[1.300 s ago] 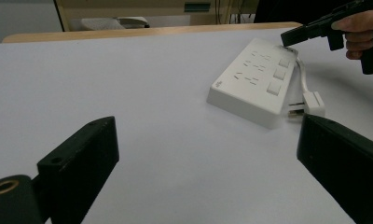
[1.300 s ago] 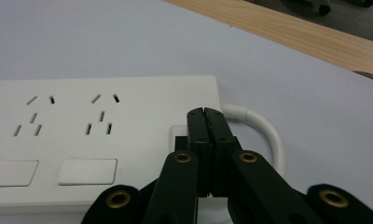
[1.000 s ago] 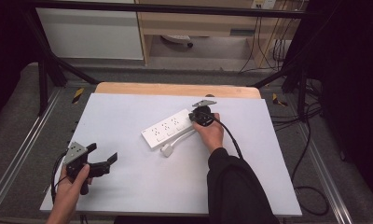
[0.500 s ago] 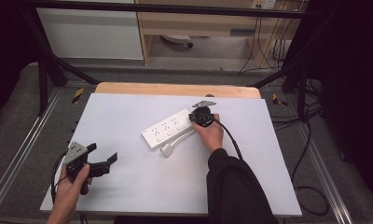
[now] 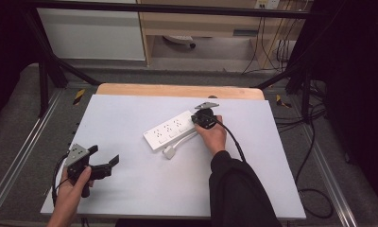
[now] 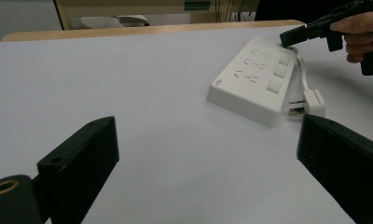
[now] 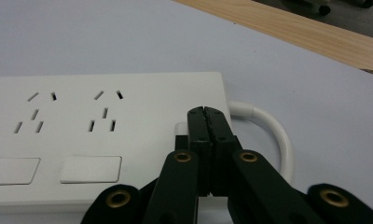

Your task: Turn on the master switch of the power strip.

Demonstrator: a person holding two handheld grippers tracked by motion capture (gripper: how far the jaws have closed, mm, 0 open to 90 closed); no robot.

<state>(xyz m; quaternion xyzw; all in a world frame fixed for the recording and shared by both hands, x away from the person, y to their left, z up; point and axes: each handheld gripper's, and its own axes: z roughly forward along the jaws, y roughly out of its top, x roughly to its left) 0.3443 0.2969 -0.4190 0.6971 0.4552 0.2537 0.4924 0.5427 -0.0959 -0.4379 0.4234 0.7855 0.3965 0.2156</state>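
Nothing has shifted since the frame a second earlier: both hands and the white power strip (image 5: 172,131) lie where they did. The strip rests at an angle near the middle of the pale counter (image 5: 130,198), its white cable (image 7: 273,133) looping out of the end nearest the right hand and back to a white plug (image 5: 169,152) lying just beside the strip's long edge. The right gripper (image 7: 206,114) has its fingers pressed fully together, gripping nothing, their tips resting on the top of the strip at the cable end, on or just beside a rocker switch (image 7: 181,127). Well apart, at the near left corner of the counter, the left gripper (image 5: 107,161) is held with its fingers spread wide and nothing between them, pointed toward the strip.
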